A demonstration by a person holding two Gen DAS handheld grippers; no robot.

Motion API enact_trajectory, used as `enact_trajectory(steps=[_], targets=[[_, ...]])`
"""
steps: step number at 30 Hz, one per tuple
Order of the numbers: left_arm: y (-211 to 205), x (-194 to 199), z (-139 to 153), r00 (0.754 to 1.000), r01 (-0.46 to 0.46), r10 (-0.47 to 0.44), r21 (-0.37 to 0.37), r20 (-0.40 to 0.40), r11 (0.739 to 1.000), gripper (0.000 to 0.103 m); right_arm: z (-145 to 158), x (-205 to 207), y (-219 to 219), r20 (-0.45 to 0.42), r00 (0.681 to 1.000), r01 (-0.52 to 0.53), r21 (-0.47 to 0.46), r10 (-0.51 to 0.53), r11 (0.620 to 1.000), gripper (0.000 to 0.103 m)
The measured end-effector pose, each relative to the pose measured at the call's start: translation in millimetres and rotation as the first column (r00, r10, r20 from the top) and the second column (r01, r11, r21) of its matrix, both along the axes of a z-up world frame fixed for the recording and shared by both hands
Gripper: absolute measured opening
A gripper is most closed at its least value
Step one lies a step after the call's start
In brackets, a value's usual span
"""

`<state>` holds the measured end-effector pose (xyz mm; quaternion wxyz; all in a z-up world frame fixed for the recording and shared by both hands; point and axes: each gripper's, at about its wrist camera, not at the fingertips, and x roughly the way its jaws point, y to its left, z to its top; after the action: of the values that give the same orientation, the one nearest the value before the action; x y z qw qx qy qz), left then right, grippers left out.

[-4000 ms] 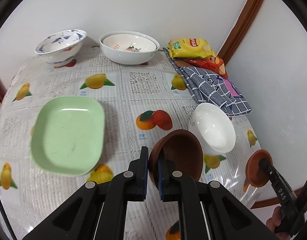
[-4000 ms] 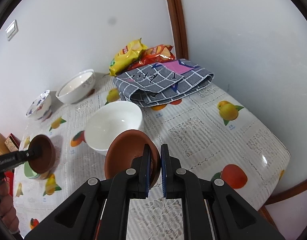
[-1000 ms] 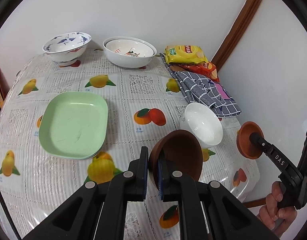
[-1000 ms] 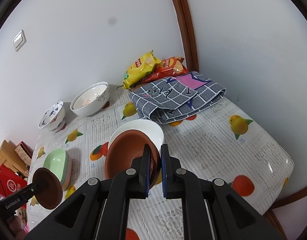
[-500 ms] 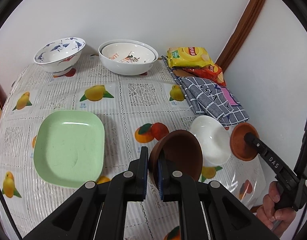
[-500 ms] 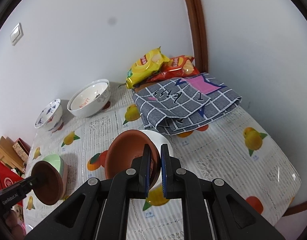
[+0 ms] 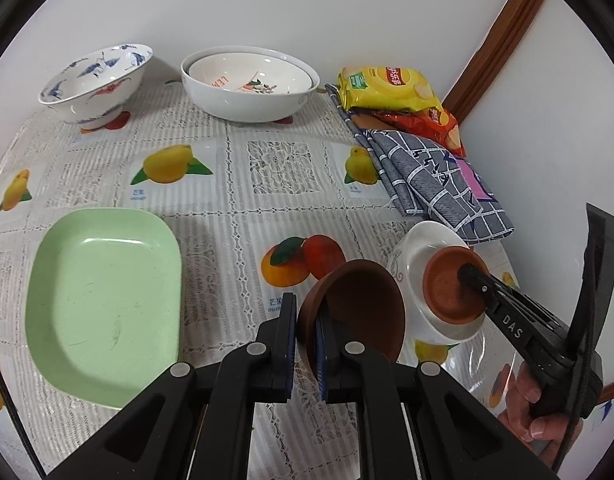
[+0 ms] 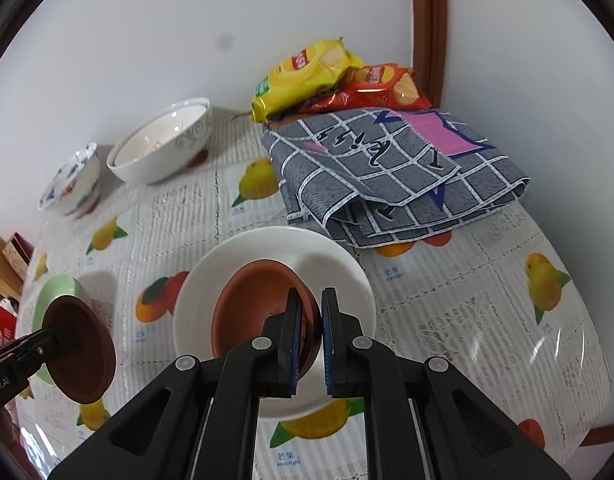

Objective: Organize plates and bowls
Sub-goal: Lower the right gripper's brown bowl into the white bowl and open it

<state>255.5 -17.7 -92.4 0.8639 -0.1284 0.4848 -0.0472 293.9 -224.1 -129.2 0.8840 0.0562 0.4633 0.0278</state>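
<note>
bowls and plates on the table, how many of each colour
brown bowls: 2, one in the left gripper, one in the right gripper
plain white bowl: 1
white patterned bowls, nested: 2
blue and white bowl: 1
green plate: 1
total: 7

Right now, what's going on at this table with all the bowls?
A person is tidying dishes with a handheld claw in each hand. The right claw is shut on the rim of a small brown bowl and has it inside the plain white bowl; whether it rests on the bottom is unclear. The left claw grips a second brown bowl, tilted above the fruit-print tablecloth. A green plate, a blue-patterned bowl and nested white bowls sit untouched.
</note>
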Motion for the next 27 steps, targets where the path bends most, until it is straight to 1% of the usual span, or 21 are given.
enact_trajectory(steps=[11,18,23,27], targets=[[-0.3,10.4,-10.7,1.000,0.011,-0.011,-0.020,-0.014,1.000,0.009,-14.5,15.0,11.9,-0.046,0.999,-0.029,-0.044,0.027,0.999,0.010],[0.6,13.0,-16.2,1.000,0.012,-0.013,-0.035,-0.020,0.999,0.009,-19.6,19.3,19.0,-0.060,0.998,-0.040,-0.099,0.034,0.994,0.010],[-0.1,14.0,-18.1,1.000,0.014,-0.015,-0.039,-0.024,0.999,0.009,-26.6,22.7,25.5,-0.079,0.996,-0.054,-0.190,0.040,0.980,0.010],[1.2,13.2,-18.1,1.000,0.012,-0.013,-0.038,-0.025,0.999,0.009,-31.2,23.3,27.5,-0.101,0.994,-0.069,-0.207,0.049,0.976,0.012]])
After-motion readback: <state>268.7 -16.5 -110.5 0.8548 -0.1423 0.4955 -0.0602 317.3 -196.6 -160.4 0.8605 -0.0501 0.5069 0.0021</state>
